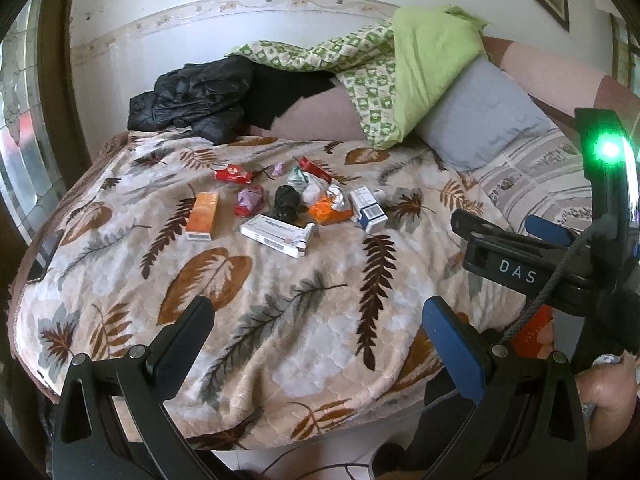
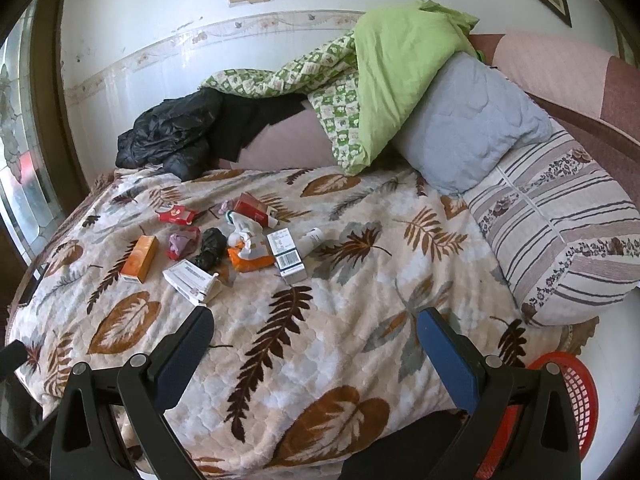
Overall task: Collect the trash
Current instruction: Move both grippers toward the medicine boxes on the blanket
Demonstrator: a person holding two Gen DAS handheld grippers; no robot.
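A heap of trash lies mid-bed on the leaf-patterned blanket [image 1: 280,320]: an orange box [image 1: 203,216], a long white box [image 1: 276,236], a crumpled black bag [image 1: 287,202], an orange packet [image 1: 330,213], a white and blue box [image 1: 369,210] and red packs [image 1: 232,173]. The right wrist view shows the same heap, with the orange box [image 2: 140,258] and a barcoded white box [image 2: 287,256]. My left gripper [image 1: 316,312] hangs open over the blanket's near part, well short of the heap. My right gripper [image 2: 316,320] is open too, holding nothing.
A red mesh basket [image 2: 576,392] stands beside the bed at lower right. A black jacket [image 2: 172,136], a green quilt [image 2: 400,60], a grey pillow [image 2: 472,120] and a striped pillow [image 2: 560,240] line the far and right sides. A window [image 2: 20,140] is on the left.
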